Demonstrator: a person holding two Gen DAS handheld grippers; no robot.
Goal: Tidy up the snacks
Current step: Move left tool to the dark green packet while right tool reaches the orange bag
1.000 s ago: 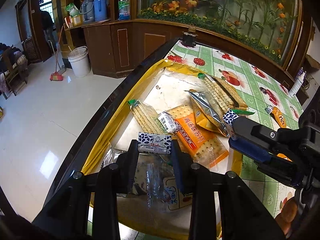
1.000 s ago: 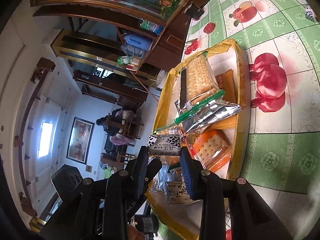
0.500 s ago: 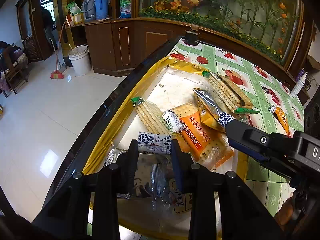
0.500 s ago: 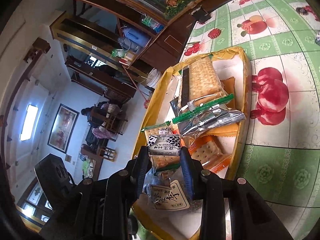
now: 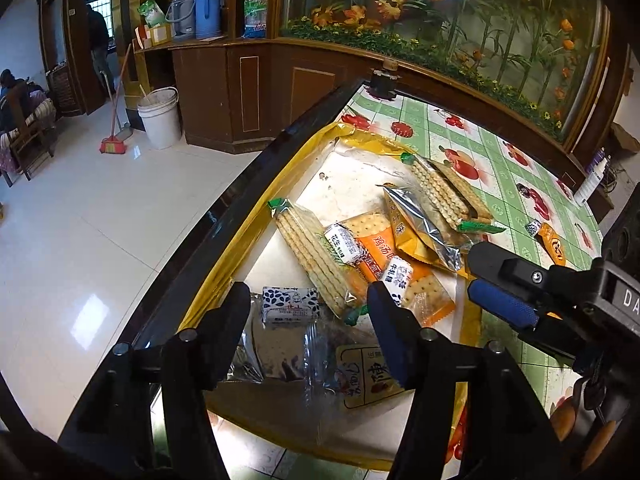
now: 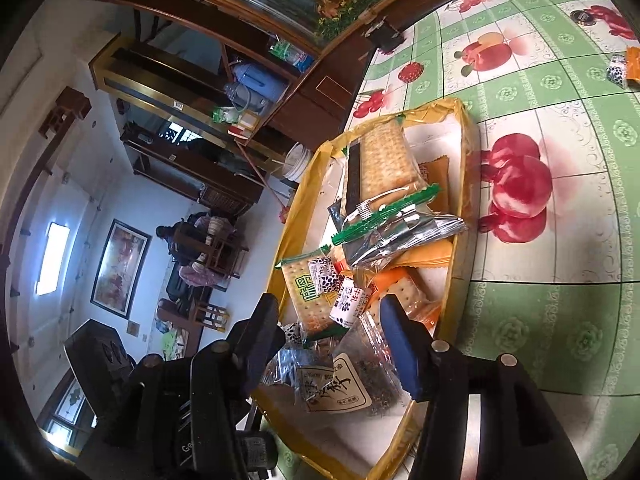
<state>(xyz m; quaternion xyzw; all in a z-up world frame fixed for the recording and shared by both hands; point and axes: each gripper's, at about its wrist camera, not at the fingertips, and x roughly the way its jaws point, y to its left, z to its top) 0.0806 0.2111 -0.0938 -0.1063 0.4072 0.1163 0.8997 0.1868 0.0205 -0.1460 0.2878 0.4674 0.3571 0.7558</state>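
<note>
Both hand-held grippers hang over the near end of the yellow tray [image 5: 224,276], which sits at the edge of the tabletop [image 6: 560,320], and that is where the loose snacks are being gathered. The left hand-held gripper [image 5: 308,312] stands fairly wide; its jaws have just been opening. The small blue-and-white candy [image 5: 291,305] lies between them, nearer the left jaw, touching neither, so it looks released onto the clear snack bags [image 5: 320,356] directly below. The right hand-held gripper [image 6: 328,328] is about half open, its jaws also just parted, with nothing pinched. A second candy [image 6: 349,302] lies just ahead of its tips, across a cracker pack [image 6: 308,300], which suggests it has been dropped there too.

Both tools point forward and downward into the tray, the left more steeply. The right one reaches in from the left one's right side, its blue-padded fingers [image 5: 500,304] showing in the left wrist view just above the tray's right wall.

Beyond the tips lie a third candy [image 5: 343,243], an orange cracker pack [image 5: 416,288], a silver foil bag [image 5: 424,228] and, farthest, a larger cracker pack [image 5: 444,192]. Well past the tray, out on the tabletop, an orange packet [image 5: 552,242] and one more candy [image 5: 533,227] are not yet collected, so I judge the sorting unfinished.
</note>
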